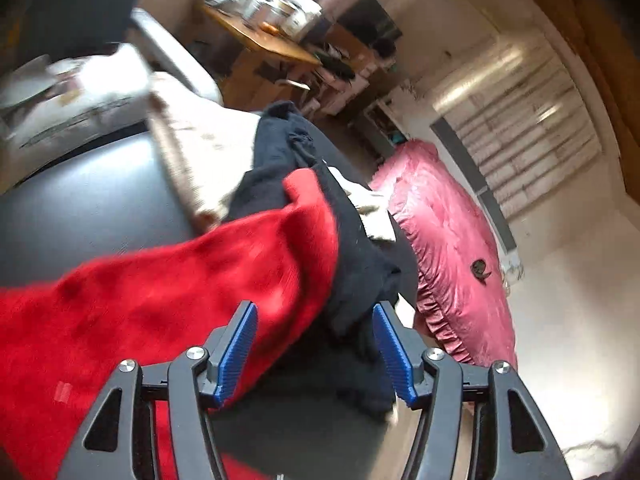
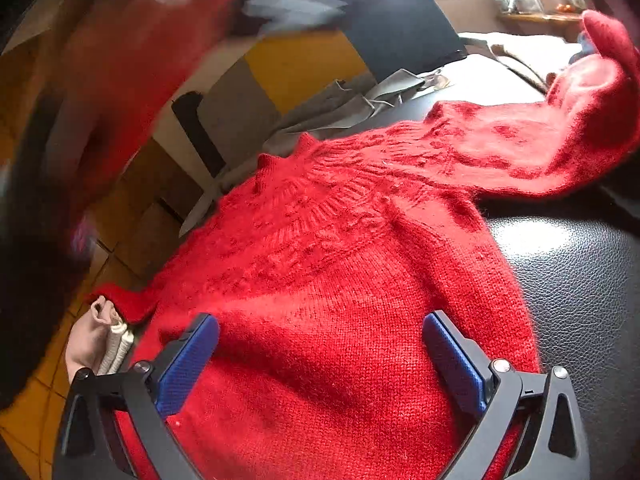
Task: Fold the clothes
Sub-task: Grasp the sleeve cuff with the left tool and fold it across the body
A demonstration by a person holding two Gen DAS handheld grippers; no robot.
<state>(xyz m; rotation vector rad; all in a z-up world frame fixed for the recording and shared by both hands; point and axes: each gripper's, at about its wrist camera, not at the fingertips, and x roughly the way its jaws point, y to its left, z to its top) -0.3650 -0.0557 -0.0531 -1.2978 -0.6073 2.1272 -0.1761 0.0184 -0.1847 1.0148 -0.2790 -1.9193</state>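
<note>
A red knitted sweater point(image 2: 320, 300) lies spread on a black leather surface point(image 2: 580, 280), neck toward the far left, one sleeve point(image 2: 540, 152) stretched to the far right. My right gripper point(image 2: 320, 360) is open just above the sweater's body, a finger on each side. In the left wrist view, a red sleeve point(image 1: 180, 300) runs from the left under my left gripper point(image 1: 314, 344), which is open with nothing between its blue pads. A dark navy garment point(image 1: 352, 248) lies just beyond it.
A pink quilted bedspread point(image 1: 448, 240) lies to the right of the dark surface. A cream cloth point(image 1: 200, 148) and a grey cloth point(image 2: 352, 108) lie at the far side. A cluttered wooden table point(image 1: 260, 32) stands behind. A hand point(image 2: 92, 340) holds cream cords at the left.
</note>
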